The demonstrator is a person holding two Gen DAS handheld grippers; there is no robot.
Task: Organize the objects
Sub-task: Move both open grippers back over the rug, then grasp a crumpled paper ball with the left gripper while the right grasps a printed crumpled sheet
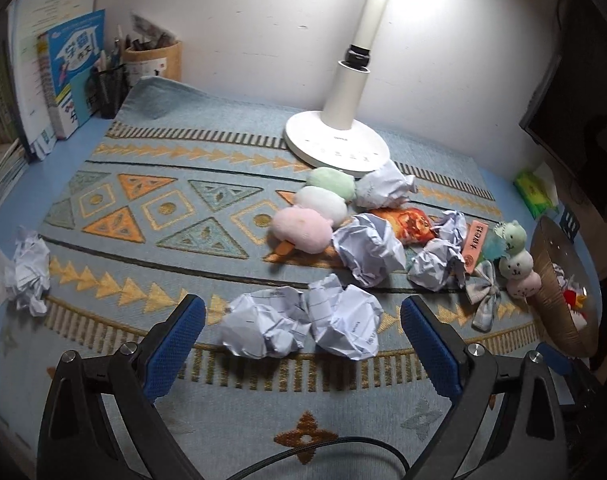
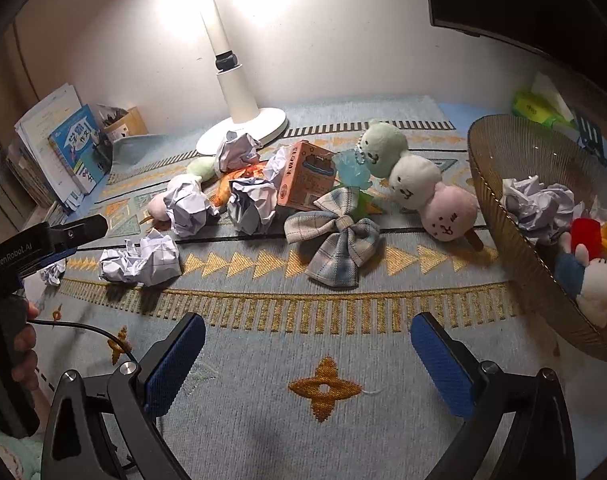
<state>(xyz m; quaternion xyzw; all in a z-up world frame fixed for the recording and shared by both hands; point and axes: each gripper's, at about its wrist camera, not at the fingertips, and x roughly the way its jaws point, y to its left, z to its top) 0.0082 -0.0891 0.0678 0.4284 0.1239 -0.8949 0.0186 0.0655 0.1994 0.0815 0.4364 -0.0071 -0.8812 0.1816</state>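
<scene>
The mat (image 2: 263, 380) is pale blue with orange-gold triangles, diamonds and dashed borders. The crumpled paper balls (image 1: 299, 326) are white, faintly lined. The bow (image 2: 335, 236) is blue-grey plaid. At its 2 o'clock, a plush skewer (image 2: 415, 184) runs green, white, pink. The carton (image 2: 303, 180) is salmon-orange. The ribbed bowl (image 2: 503, 152) looks brownish, perhaps tinted glass. Both grippers' pads (image 2: 443, 364) are blue.

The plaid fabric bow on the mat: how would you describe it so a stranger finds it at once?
Start at the ribbed brown bowl on the right of the patterned blue mat. Just left of it lies a three-ball plush skewer with faces; the pale blue-grey plaid fabric bow lies beside that, nearer the camera. It is the only flat, checked cloth among crumpled papers and plush toys.
</scene>
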